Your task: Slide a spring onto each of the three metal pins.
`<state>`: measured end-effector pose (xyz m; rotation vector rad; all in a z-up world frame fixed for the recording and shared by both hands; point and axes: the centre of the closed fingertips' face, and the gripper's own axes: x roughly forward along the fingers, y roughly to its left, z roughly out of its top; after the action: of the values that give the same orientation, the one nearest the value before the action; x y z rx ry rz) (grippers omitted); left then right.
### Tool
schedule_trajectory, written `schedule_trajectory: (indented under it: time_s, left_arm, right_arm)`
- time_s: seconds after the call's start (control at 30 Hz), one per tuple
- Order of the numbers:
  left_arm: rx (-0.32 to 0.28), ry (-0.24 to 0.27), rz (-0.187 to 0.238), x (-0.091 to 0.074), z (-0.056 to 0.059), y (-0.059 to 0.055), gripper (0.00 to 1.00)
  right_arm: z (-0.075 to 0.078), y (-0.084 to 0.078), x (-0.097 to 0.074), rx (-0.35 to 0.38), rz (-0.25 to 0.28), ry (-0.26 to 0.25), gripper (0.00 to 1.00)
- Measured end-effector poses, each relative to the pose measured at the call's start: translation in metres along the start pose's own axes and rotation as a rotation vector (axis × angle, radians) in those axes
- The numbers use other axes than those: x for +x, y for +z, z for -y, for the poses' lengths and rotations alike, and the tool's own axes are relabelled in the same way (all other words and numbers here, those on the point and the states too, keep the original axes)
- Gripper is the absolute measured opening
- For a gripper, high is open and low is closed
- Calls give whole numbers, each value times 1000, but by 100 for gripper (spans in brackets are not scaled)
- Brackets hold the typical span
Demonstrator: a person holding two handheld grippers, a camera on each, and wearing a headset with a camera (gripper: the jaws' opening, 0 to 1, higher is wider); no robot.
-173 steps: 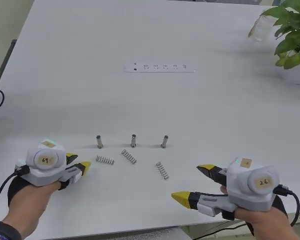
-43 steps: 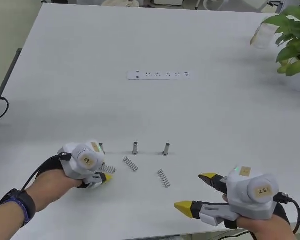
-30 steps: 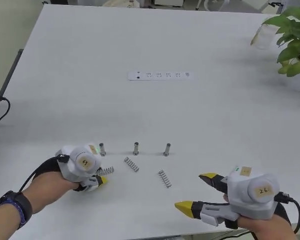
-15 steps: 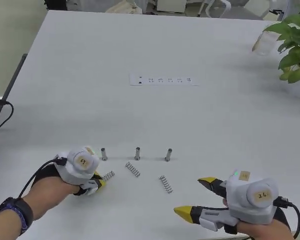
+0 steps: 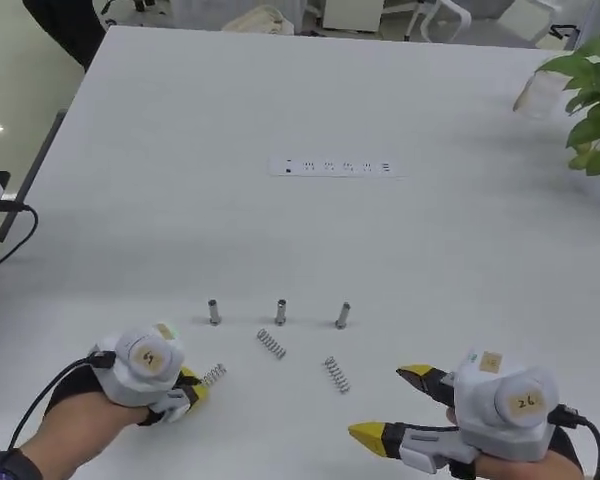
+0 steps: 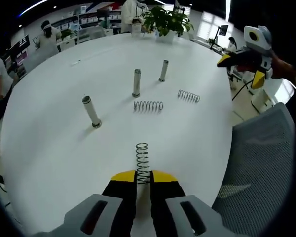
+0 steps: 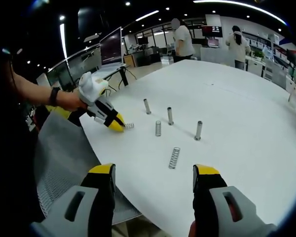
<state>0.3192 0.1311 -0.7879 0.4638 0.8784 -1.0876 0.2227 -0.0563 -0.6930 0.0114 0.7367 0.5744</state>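
White tabletop, power strip mid-surface, all work parts close to the near edge. Left gripper is clamped on one end of a spring, and most of the coil sticks out past the jaws. I can't tell if the free end touches the tabletop. Left pin stands upright on the far side of that spring, near but apart. My plan: lift, tip the coil toward vertical, centre its open end over the pin top, lower straight. Light grip so it doesn't kink, and don't bump the pin, it looks free-standing. Middle pin and right pin are bare, with a second spring and third spring lying just nearside of them. Right gripper has its jaws spread wide, holding nothing, by the near edge toward the right corner.
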Motion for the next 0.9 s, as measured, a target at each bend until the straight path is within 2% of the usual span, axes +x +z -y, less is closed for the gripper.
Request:
schedule_trajectory:
  time_s: [0.07, 0.27, 0.57, 0.67, 0.9]
  left_arm:
    - [-9, 5, 3, -3, 1, -4, 2]
    - [-45, 18, 33, -14, 4, -7, 2]
    - [-64, 23, 64, -28, 14, -6, 2]
    - [-81, 22, 87, -33, 20, -1, 2]
    - [-67, 27, 111, -40, 28, 6, 2]
  right_arm:
    - [-1, -1, 1, 0, -2, 3, 62]
    - [-2, -2, 3, 0, -4, 7, 61]
    - [-6, -1, 7, -10, -9, 24, 59]
    - [-9, -1, 9, -16, -10, 35, 58]
    - [-15, 0, 12, -21, -13, 58, 56]
